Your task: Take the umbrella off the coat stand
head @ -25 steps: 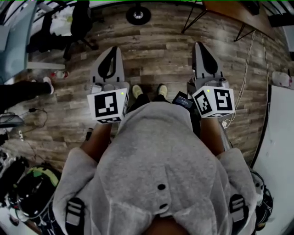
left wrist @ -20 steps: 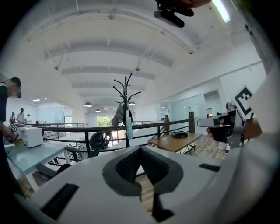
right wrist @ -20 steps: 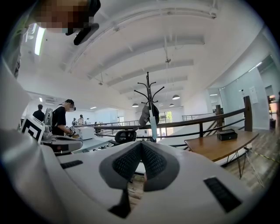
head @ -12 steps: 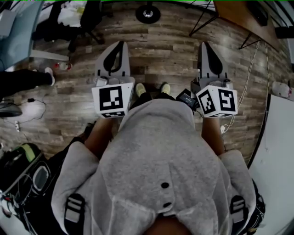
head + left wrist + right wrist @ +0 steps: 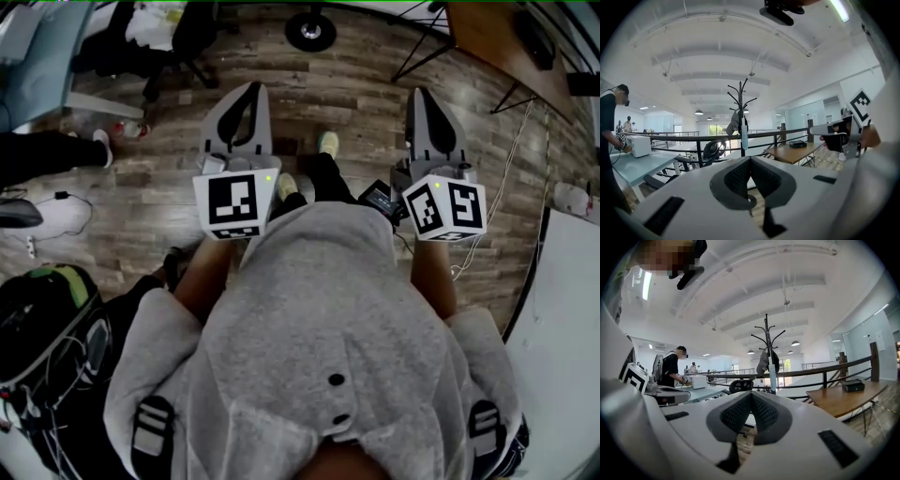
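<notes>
Hanging on the coat stand (image 5: 741, 101) well ahead, a slim pale-blue thing, seemingly the folded umbrella (image 5: 744, 137), is too small to make out clearly. A grey garment (image 5: 733, 124) hangs just beside it, and the stand's foot is hidden behind the jaws. The left gripper (image 5: 750, 159) and right gripper (image 5: 751, 394) are both closed on nothing, well apart from the stand. The room has a wood-plank floor (image 5: 347, 103), a black railing (image 5: 693, 137), a wooden table (image 5: 792, 152) and an arched white ceiling (image 5: 740, 47). A black backpack (image 5: 47, 328) lies at the person's left, its contents unseen.
</notes>
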`<state>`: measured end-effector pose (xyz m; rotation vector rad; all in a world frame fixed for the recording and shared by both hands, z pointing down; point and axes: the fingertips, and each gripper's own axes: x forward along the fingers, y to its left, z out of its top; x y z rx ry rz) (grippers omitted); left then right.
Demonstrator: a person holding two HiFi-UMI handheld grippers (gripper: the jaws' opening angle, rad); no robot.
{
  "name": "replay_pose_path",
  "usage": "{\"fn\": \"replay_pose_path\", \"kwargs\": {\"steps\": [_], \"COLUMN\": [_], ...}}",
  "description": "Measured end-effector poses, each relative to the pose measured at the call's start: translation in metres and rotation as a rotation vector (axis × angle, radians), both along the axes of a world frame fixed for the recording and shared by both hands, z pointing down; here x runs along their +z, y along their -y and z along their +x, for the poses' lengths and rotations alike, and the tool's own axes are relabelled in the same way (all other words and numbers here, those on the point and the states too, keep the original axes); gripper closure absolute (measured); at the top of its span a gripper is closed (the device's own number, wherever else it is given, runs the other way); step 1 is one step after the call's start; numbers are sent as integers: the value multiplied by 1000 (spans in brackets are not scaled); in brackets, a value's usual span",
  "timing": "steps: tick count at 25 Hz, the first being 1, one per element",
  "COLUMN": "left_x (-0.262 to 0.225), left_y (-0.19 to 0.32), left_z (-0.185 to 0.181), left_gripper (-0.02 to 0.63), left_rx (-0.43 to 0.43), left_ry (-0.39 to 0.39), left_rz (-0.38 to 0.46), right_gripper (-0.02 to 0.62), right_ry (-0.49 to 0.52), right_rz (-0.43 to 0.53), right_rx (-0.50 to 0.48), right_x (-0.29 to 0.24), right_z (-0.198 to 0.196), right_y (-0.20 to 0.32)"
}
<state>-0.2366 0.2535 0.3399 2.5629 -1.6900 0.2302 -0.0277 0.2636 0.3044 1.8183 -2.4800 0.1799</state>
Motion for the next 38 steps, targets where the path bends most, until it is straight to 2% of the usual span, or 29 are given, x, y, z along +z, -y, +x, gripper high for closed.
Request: {"fn": "replay_pose_path", "kwargs": {"steps": [9,14,22,32,38], "left_x": [-2,1,9,13,11], "left_y": [28,49,111,185,218], "left_z": [7,31,67,117,128], "left_gripper": [591,591,591,591,591], "left_rx": [-45,-33,-7,0,-13], "left_ry": [18,38,48,78,102], "left_rz": [-3,-6,-37,-54,-63], "right_gripper": [586,586,586,586,586], "right_ry": [34,43,59,69,87], "right_rz": [12,12,-20,-30,-47], "right_rx": [-53,-54,-23,-31,-41], "right_x": [-1,6,16,21,26], "right_z": [3,24,65,109,122], "right_y": [43,65,121,196,230]}}
